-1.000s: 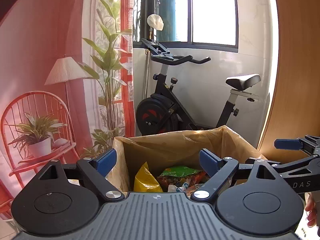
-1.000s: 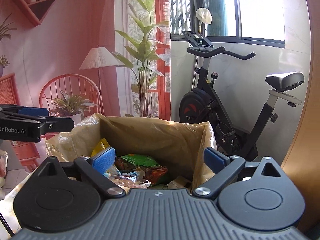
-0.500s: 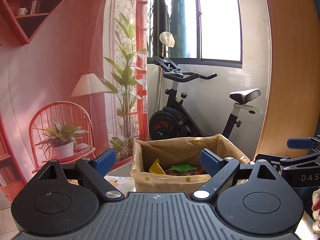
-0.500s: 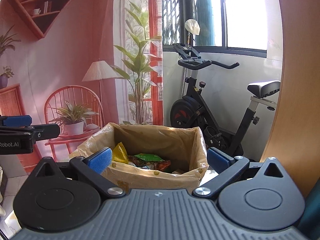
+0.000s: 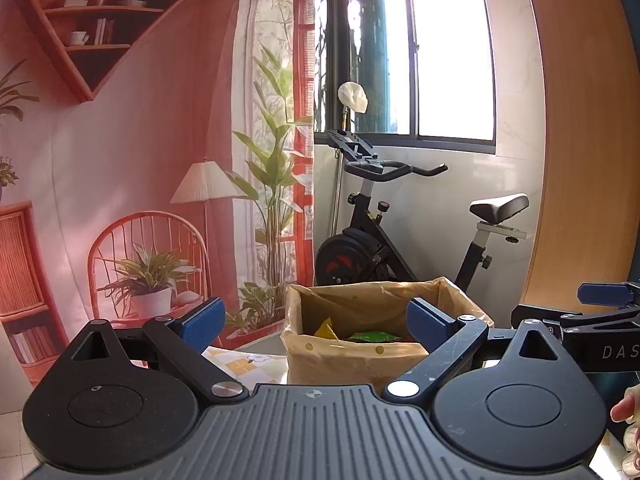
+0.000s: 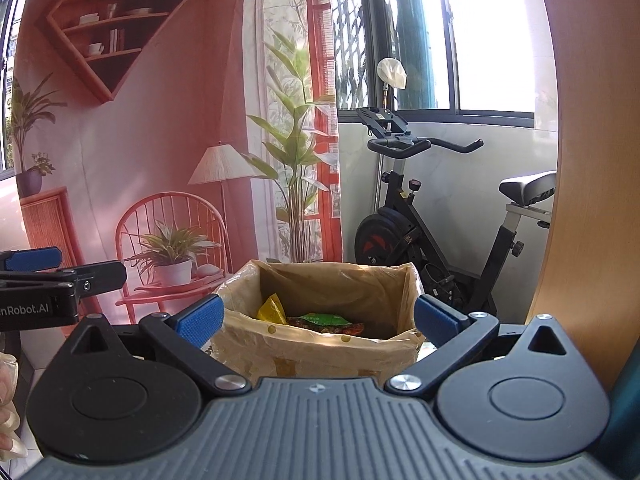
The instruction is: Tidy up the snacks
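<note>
From the left wrist view, the left gripper (image 5: 316, 322) has just been opening and its jaws now stand wide, with nothing between the blue pads (image 5: 202, 322). Beyond them sits the bag-lined box (image 5: 352, 360), its near wall hiding most of what is inside; only the tip of a yellow packet (image 5: 326, 327) and a strip of green packet (image 5: 370, 336) show over the rim. The table (image 5: 244, 364) is mostly hidden by the gripper body; a patch of checked cloth shows. At the right edge the right gripper (image 5: 604, 294) is cut off, with fingertips (image 5: 624, 404) of a hand below it.

From the right wrist view, the right gripper (image 6: 318, 320) is also wide open and empty, well short of the box (image 6: 320, 344). Here the yellow packet (image 6: 272, 308) and green packet (image 6: 324, 319) lie inside, on a reddish wrapper that is hard to make out. The left gripper (image 6: 32, 259) is cropped at the left edge.

Behind stand a printed pink backdrop (image 6: 160, 120), an exercise bike (image 6: 404, 236), a bright window (image 6: 492, 36) and a wooden panel (image 6: 592, 160).
</note>
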